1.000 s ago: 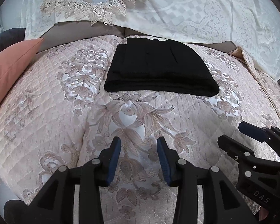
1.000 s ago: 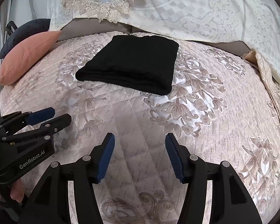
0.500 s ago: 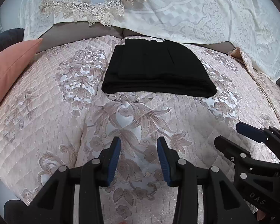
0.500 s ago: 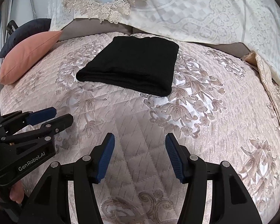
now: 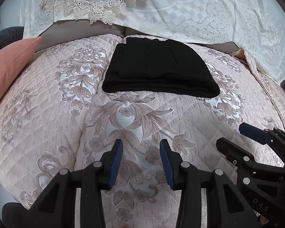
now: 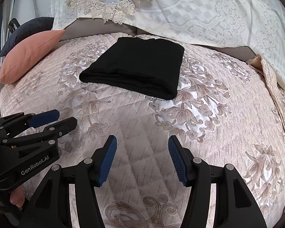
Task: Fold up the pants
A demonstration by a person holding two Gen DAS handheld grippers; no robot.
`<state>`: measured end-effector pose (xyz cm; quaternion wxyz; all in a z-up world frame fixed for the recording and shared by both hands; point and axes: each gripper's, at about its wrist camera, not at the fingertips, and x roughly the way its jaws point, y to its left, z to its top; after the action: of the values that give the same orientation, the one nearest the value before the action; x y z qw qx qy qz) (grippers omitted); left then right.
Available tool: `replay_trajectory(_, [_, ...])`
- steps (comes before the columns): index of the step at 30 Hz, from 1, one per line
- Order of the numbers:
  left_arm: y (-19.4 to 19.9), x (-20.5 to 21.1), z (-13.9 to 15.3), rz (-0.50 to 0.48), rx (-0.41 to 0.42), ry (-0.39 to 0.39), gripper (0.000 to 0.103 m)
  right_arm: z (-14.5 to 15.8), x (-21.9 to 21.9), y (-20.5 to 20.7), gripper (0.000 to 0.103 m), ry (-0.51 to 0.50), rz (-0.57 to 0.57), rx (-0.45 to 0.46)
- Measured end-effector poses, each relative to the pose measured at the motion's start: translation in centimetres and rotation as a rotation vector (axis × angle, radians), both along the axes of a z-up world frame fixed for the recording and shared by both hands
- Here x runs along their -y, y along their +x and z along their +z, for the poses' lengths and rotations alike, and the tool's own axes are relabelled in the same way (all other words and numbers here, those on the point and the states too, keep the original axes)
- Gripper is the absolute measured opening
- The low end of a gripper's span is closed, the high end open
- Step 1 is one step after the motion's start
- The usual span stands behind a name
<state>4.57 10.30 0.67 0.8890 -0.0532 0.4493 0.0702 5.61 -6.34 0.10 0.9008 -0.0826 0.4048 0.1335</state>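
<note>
Black pants (image 5: 159,70) lie folded into a flat rectangle on the pink quilted bedspread, toward the headboard. They also show in the right wrist view (image 6: 136,66). My left gripper (image 5: 141,163) is open and empty, well short of the pants, over the bedspread. My right gripper (image 6: 141,158) is open and empty, also short of the pants. Each gripper shows in the other's view: the right gripper (image 5: 235,138) at the right edge, the left gripper (image 6: 63,118) at the left edge.
A pink cushion (image 5: 11,64) lies at the left, also in the right wrist view (image 6: 30,57), with a dark cushion (image 6: 28,30) behind it. White lace-trimmed pillows (image 5: 161,9) stand along the headboard. The pink quilted bedspread (image 5: 134,121) covers the bed.
Both grippers have drifted slightly backward and leftward; the pants stay still on the bed. Both jaws stay open.
</note>
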Motion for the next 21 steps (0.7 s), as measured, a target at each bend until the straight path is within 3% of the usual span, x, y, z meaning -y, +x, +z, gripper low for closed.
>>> replay_trajectory(21, [-0.01,0.02,-0.36,-0.002,-0.009,-0.004,0.043,0.0,-0.28,-0.12,0.057,0.001,0.007,0.004])
